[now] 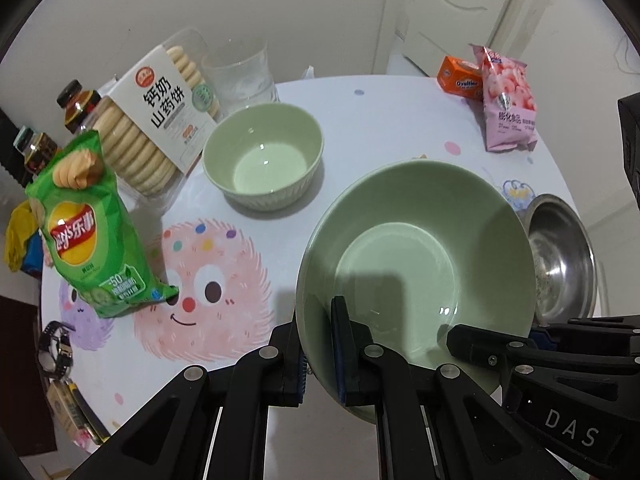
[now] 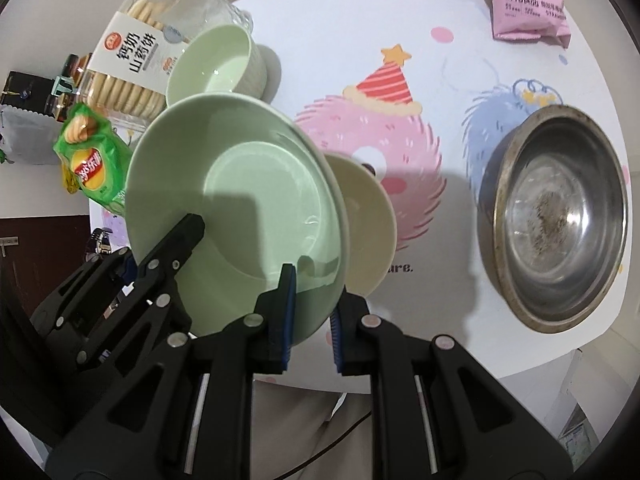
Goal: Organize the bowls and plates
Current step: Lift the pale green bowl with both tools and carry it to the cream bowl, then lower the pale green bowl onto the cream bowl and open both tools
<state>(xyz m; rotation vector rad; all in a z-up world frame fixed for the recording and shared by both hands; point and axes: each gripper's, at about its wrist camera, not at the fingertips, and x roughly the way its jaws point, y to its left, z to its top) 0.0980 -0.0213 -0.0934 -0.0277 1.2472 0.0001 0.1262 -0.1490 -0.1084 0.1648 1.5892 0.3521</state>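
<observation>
Left wrist: our left gripper (image 1: 320,350) clamps the rim of the green plate (image 1: 416,256), held tilted above the table (image 1: 360,120).

Right wrist: our right gripper (image 2: 312,320) pinches the same plate's (image 2: 236,200) opposite rim. We judge it glazed, rigid, slippery, breakable; rim grips suit.

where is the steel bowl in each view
Left wrist: the steel bowl sits at the right edge, partly hidden behind the large green plate.
Right wrist: the steel bowl lies in full view at right on the table, apart from the plate.
Shared landmark: the pink snack bag, beyond the bowl in both.
</observation>
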